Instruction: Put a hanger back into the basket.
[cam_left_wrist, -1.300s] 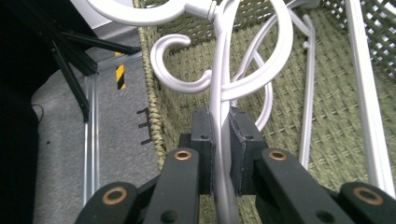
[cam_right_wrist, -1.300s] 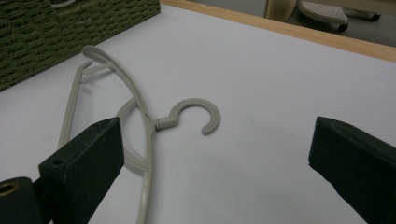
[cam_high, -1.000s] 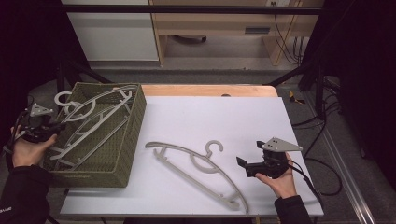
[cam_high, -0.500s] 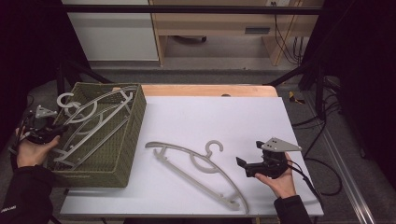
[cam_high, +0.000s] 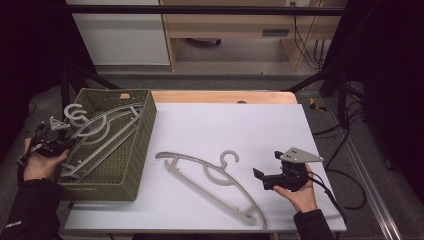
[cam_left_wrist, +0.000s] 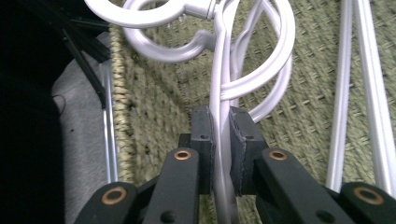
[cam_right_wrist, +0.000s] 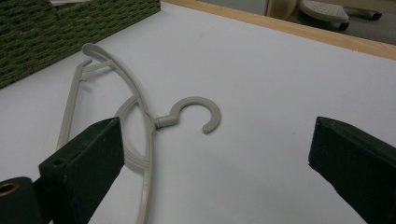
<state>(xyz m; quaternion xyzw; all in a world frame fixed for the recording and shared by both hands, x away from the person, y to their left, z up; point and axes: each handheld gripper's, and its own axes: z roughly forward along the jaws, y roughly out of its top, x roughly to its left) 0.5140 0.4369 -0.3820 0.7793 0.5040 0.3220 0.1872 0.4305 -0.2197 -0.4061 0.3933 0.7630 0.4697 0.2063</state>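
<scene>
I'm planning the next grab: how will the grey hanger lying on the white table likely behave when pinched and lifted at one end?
The hanger looks like thin moulded plastic, so probably light and fairly stiff, with slight flex along its long arm. Lifted by one end, it would likely swing or pivot, being long. Its smooth bar may slip between the right gripper's open jaws unless squarely pinched.

The woven basket (cam_high: 131, 150) stands at the left edge of the worktop (cam_high: 240, 125), its walls closing off that side, and grey hangers (cam_high: 102, 132) crowd its inside. One loose hanger (cam_high: 210, 180) lies across the near middle. The far and right parts of the worktop are open for passing.
</scene>
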